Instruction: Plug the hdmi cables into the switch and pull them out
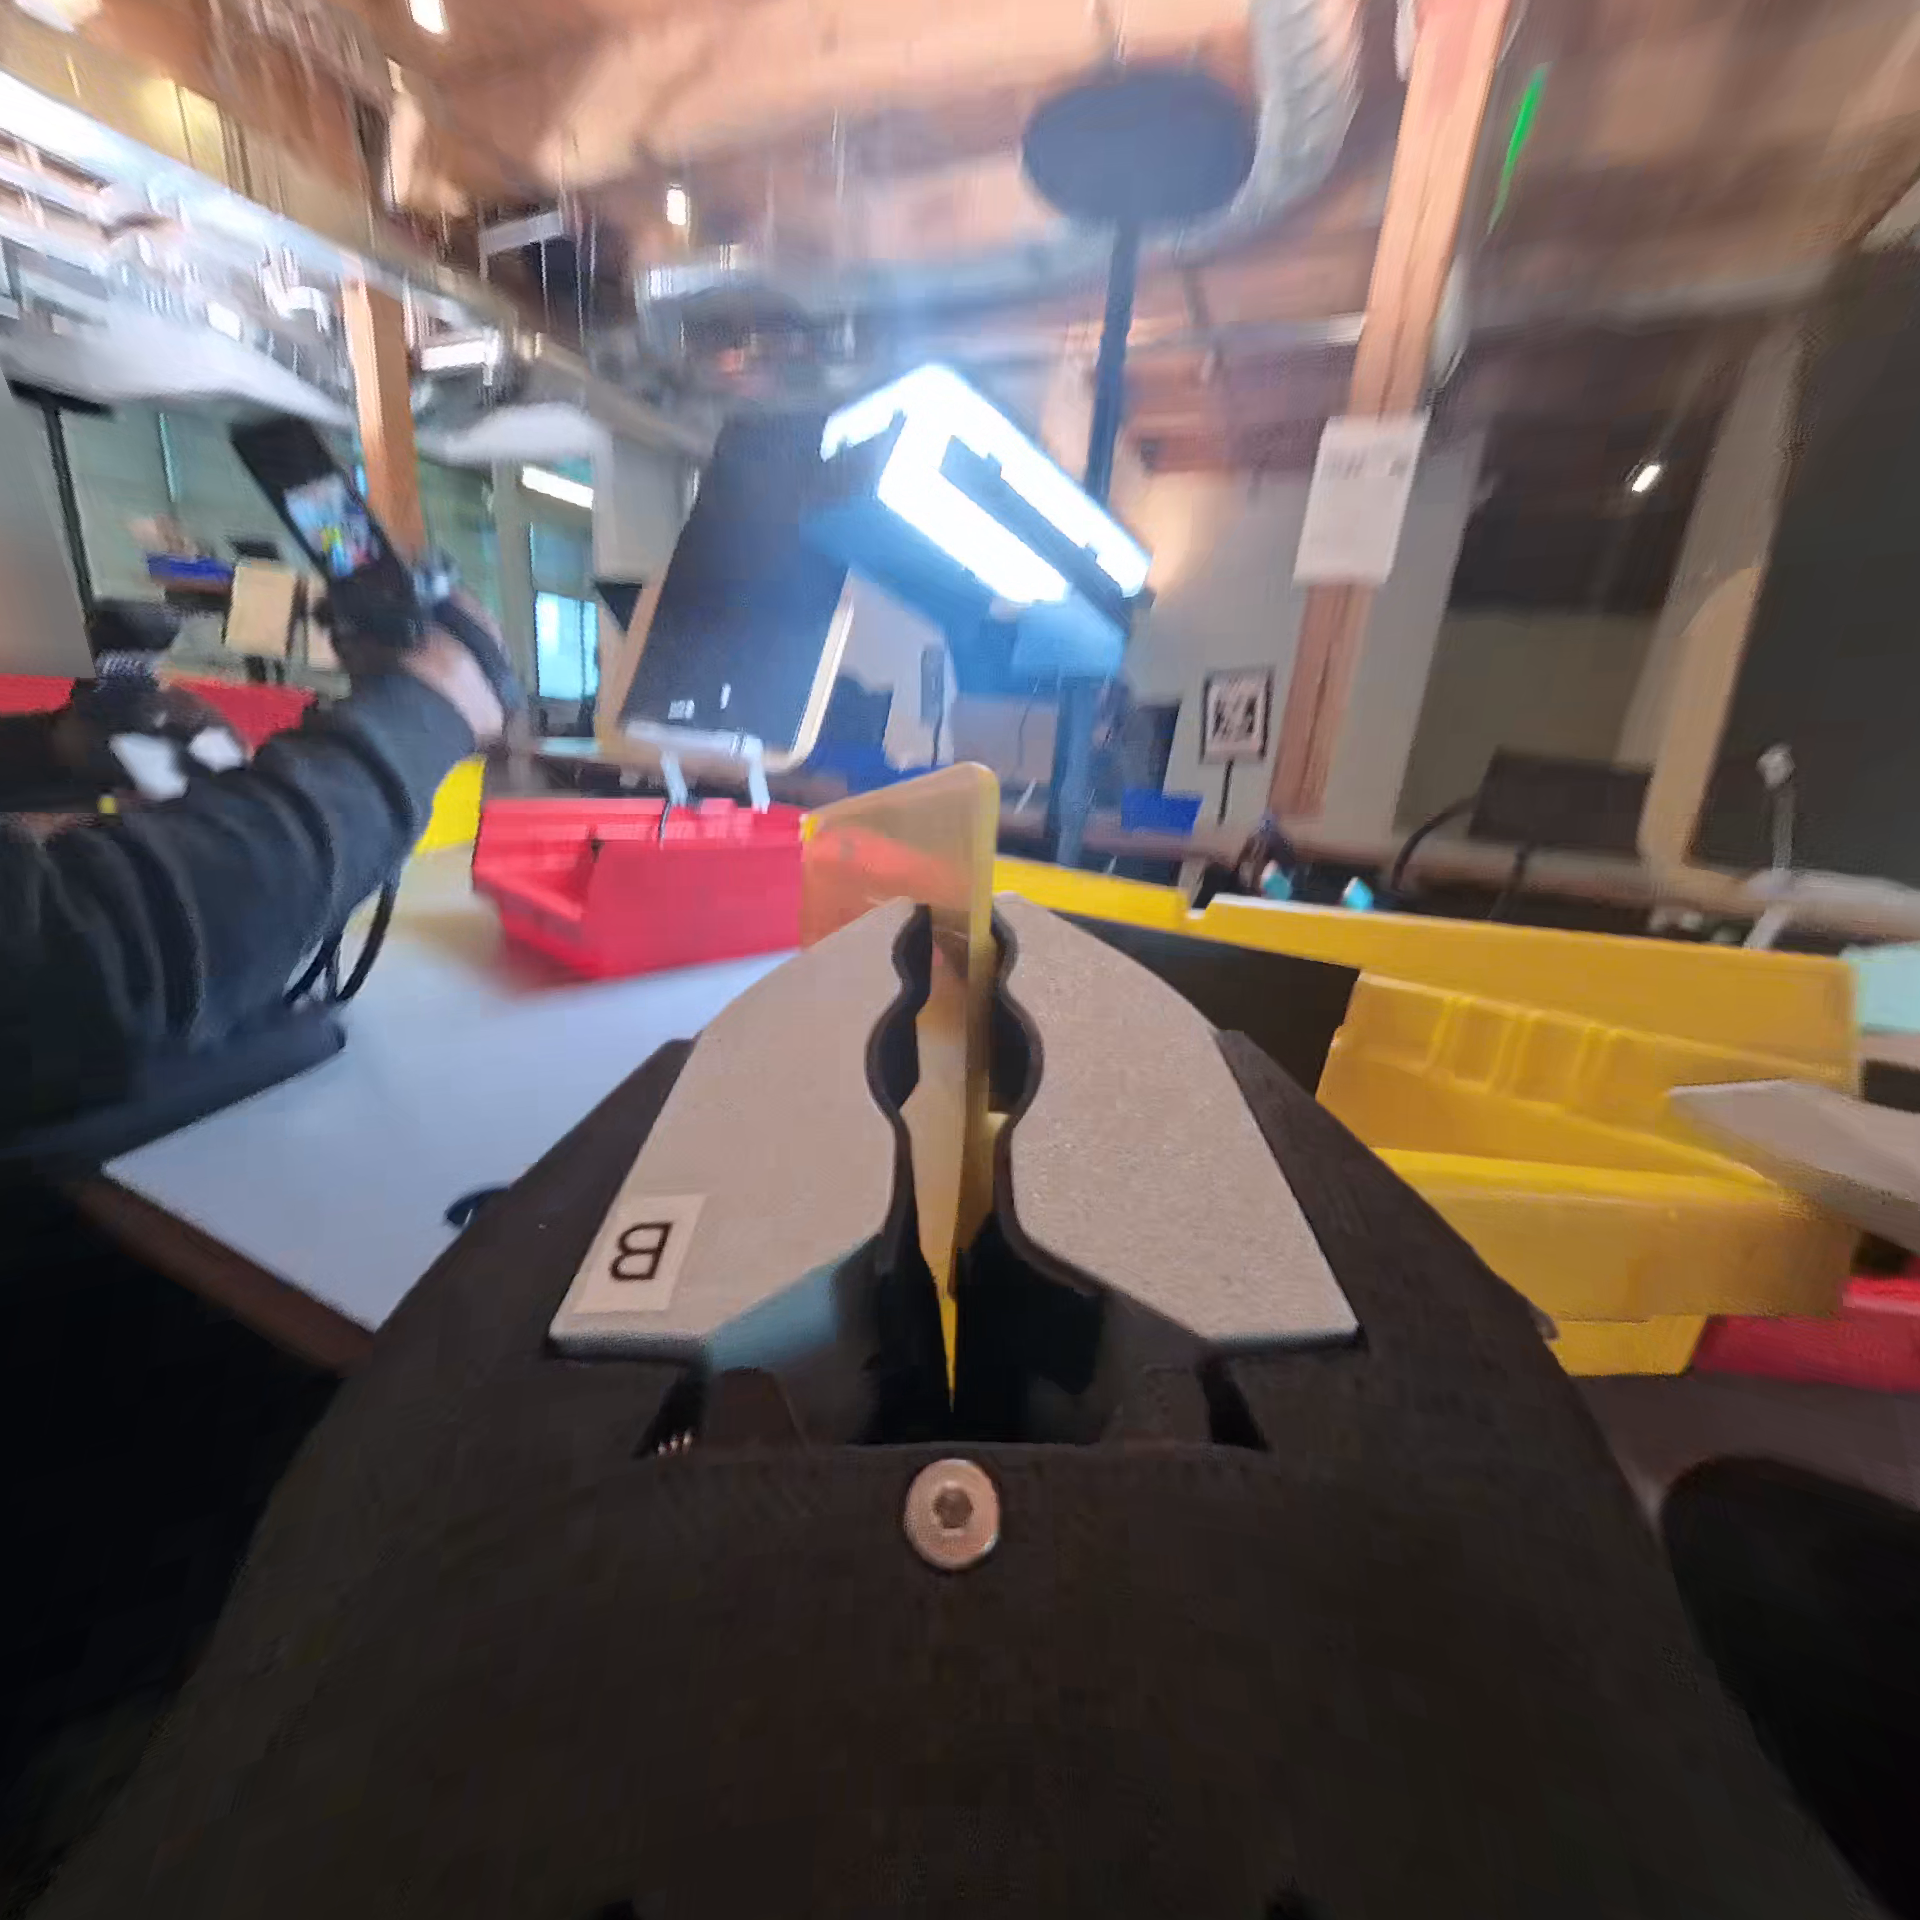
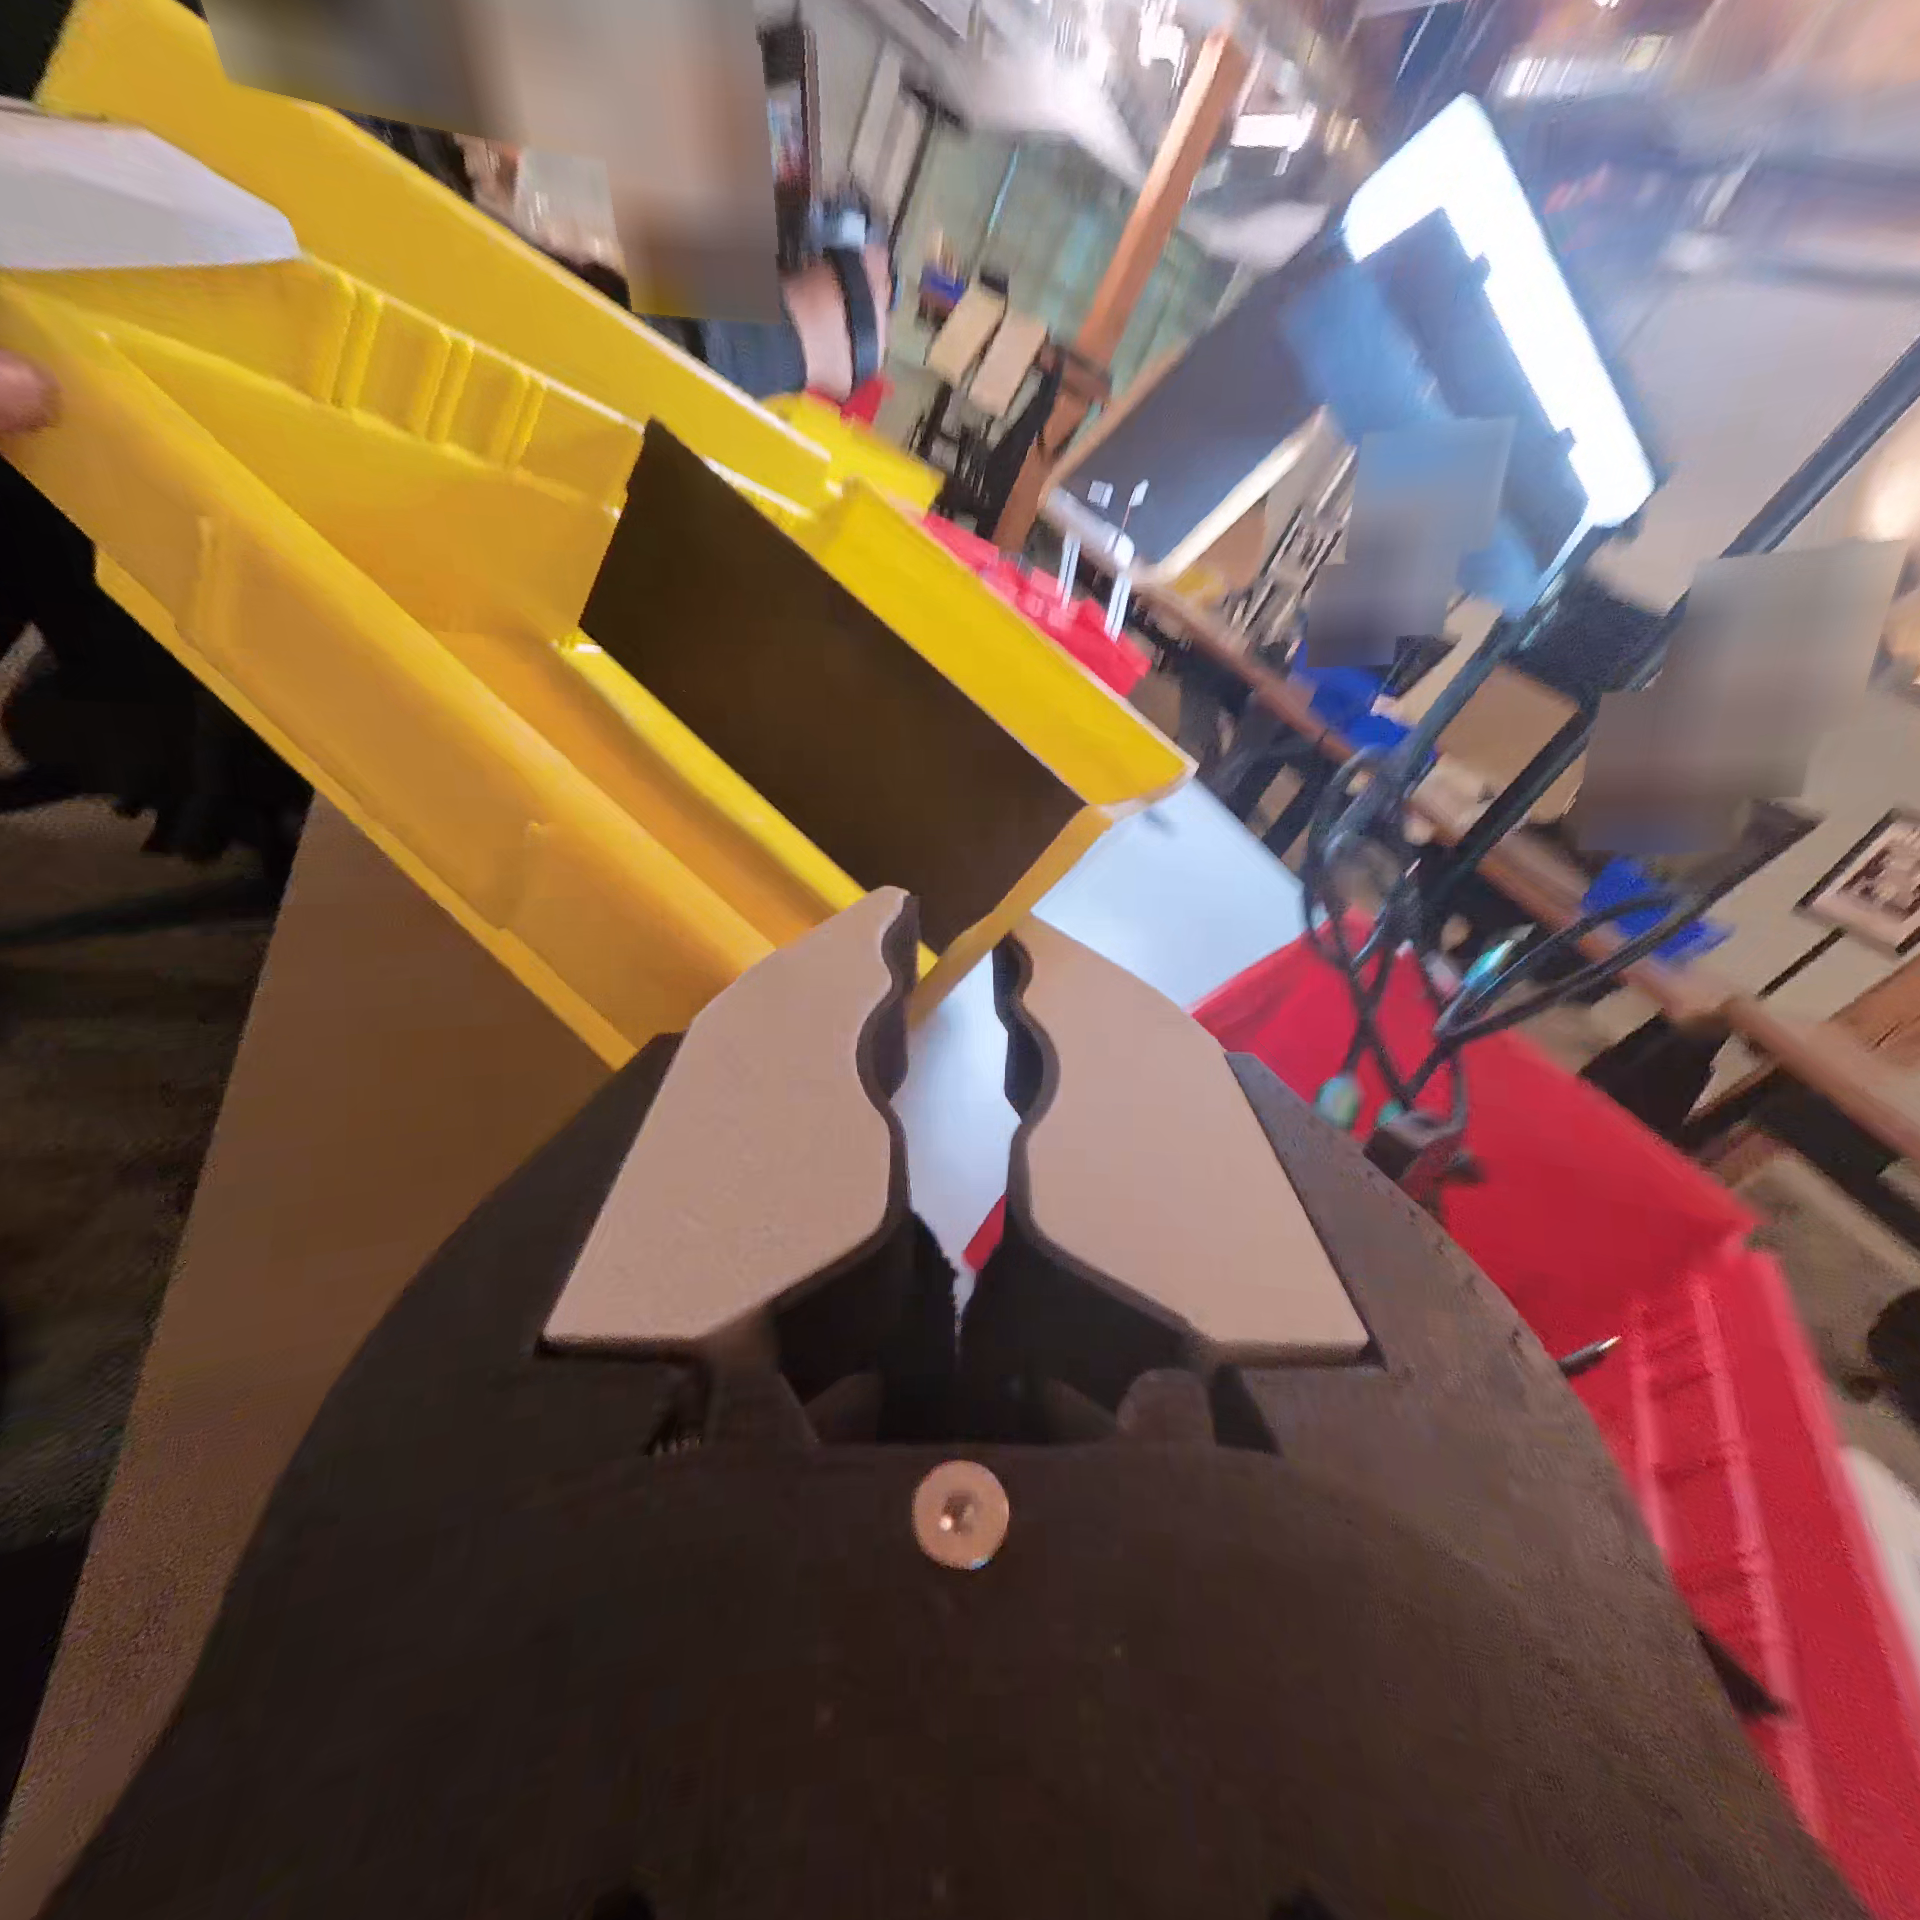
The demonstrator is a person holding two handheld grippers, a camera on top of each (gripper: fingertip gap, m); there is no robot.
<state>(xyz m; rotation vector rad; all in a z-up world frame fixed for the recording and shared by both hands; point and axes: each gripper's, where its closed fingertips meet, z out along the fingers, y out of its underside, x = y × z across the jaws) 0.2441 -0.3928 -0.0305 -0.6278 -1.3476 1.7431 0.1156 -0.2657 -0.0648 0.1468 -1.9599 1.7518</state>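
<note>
Yellow plastic bin (image 2: 395, 665) fills your view: both grippers hold its rim, left gripper (image 1: 951, 925) clamped on one wall, right gripper (image 2: 961, 940) pinching the far corner edge. You're shifting bins, not plugging yet. Beside that bin, one red bin (image 2: 1621, 1174) holds the black HDMI cables (image 2: 1382, 997); I see no switch. Next, set the bin down.

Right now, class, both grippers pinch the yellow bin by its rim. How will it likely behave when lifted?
The yellow bin looks like rigid ribbed plastic, so probably stiff, not floppy. Held only by thin rim edges in the left gripper and right gripper, it may slip or tilt. It seems light.
</note>
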